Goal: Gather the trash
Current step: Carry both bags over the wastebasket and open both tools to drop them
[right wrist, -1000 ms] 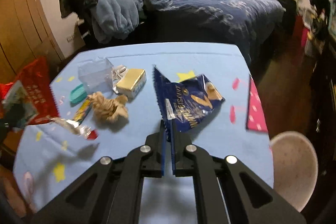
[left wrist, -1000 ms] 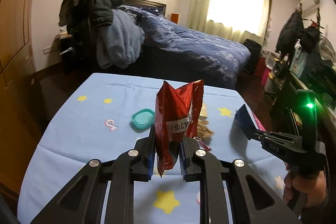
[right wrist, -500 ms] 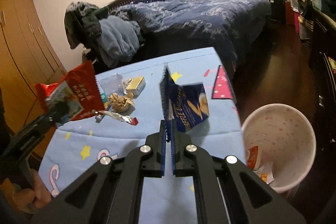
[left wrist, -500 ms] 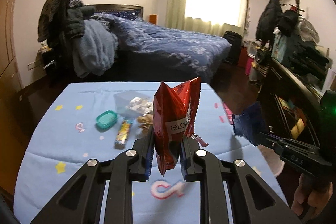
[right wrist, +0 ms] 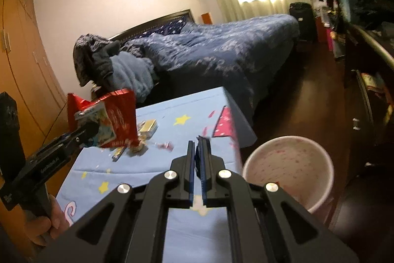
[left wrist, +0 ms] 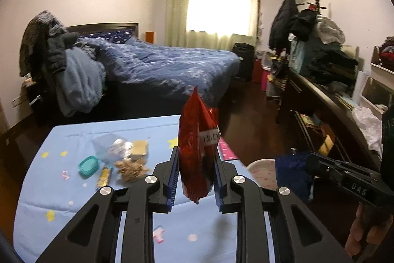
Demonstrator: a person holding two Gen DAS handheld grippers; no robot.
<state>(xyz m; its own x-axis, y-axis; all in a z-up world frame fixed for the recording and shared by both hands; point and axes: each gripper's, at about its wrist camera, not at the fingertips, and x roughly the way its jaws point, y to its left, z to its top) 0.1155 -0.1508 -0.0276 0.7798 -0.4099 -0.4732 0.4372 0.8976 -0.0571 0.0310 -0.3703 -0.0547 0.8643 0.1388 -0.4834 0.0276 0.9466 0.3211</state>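
Left gripper [left wrist: 196, 179]: jaws partly closed on the lower half of a red snack bag [left wrist: 198, 152]; the bag stands upright between the blue pads, clear of the tabletop.
Right gripper [right wrist: 197, 164]: jaws almost fully together, clamping a blue snack wrapper [right wrist: 197, 157] edge-on; only a thin dark strip shows in the right wrist view, while the left wrist view shows the blue wrapper [left wrist: 293, 174] hanging at the gripper tip.
Change since 1.0 s ago: both grippers have lifted their loads off the tabletop and swung toward the right-hand edge; the blue wrapper, earlier spread flat on the cloth, is now airborne beside the bin.
Change since 0.5 s ago: the trash bin [right wrist: 288, 169] fills more of the right wrist view and sits just right of the right gripper tip.
Meaning for the task: two pieces are secured and in transit; judged stage is approach to drop, with release not yet done.
Next requirement: the right gripper needs to be over the bin opening before the jaws part; the light wrapper may drift or cling to a pad.
Remaining trash: crumpled brown paper [left wrist: 131, 168], a yellow wrapper strip [left wrist: 104, 176], a teal lid [left wrist: 88, 165], a clear plastic box [left wrist: 106, 147] and a tan block [left wrist: 139, 148] lie grouped on the tabletop.
Tabletop [left wrist: 61, 191]: covered by a light blue cloth printed with yellow stars and pink shapes.
Bin position: on the dark wood floor, just beside the tabletop's right edge.
Room: bed [left wrist: 167, 68] with blue quilt behind the tabletop, clothes heaped at its head, curtained bright window, cluttered dark dresser along the right wall.
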